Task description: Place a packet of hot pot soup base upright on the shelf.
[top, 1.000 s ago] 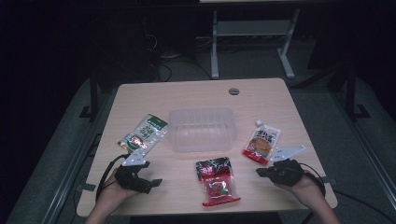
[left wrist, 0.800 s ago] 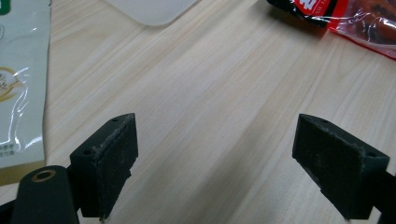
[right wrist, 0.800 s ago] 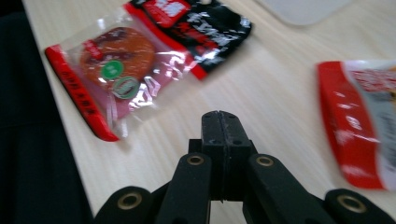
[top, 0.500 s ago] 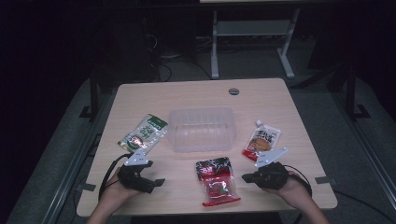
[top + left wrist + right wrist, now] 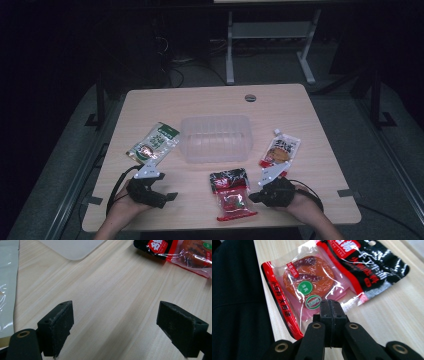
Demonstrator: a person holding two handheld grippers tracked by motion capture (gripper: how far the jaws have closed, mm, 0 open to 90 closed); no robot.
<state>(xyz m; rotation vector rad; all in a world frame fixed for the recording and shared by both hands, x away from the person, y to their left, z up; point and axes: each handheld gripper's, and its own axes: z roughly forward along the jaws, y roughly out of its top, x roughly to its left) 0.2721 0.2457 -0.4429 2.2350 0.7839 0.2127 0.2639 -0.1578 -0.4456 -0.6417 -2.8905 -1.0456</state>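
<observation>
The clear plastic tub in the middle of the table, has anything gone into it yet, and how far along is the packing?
Nothing looks done: the clear plastic tub is empty. In hand: the right gripper, jaws shut with nothing between them, is at the red and black snack packet. The left gripper sits open over bare table. Left, judging by the layout: that packet, the green pouch and the spouted pouch, all lying outside the tub.

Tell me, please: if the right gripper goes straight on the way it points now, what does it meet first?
Most likely the red and black snack packet: the right gripper, jaws closed, points straight at its clear window. Whether the tips already touch it is unclear.
</observation>
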